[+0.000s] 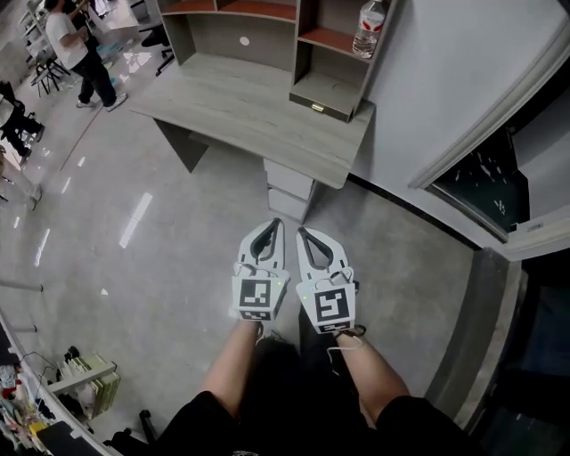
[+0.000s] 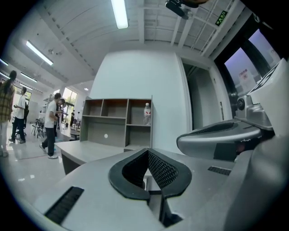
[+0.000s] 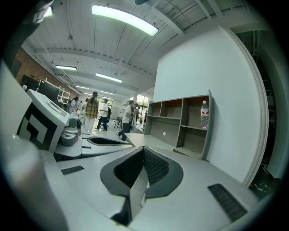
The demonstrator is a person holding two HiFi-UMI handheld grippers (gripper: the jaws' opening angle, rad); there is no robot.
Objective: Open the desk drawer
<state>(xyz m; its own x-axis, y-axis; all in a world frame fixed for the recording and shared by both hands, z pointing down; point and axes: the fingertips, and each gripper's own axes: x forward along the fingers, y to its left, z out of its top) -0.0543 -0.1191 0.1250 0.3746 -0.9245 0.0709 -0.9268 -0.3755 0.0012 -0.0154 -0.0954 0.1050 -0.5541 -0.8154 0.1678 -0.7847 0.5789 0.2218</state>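
A grey wooden desk (image 1: 258, 116) with a shelf hutch (image 1: 267, 27) stands ahead against the white wall. Under its near right end sits a pale stack of drawers (image 1: 289, 189), all closed. In the head view my left gripper (image 1: 279, 222) and right gripper (image 1: 299, 232) hang side by side over the floor, a short way in front of the drawer stack and touching nothing. Both point toward the desk. The left gripper (image 2: 147, 151) has its jaws together with nothing between them, and so does the right gripper (image 3: 143, 149). Each gripper view shows the desk and hutch beyond its jaws.
A water bottle (image 1: 368, 27) stands on the hutch's right shelf, with a small brass-handled front (image 1: 317, 108) below it. The white wall (image 1: 427, 89) and a dark doorway (image 1: 499, 196) lie to the right. People (image 1: 80, 44) stand far left. Clutter (image 1: 89, 383) sits at the lower left.
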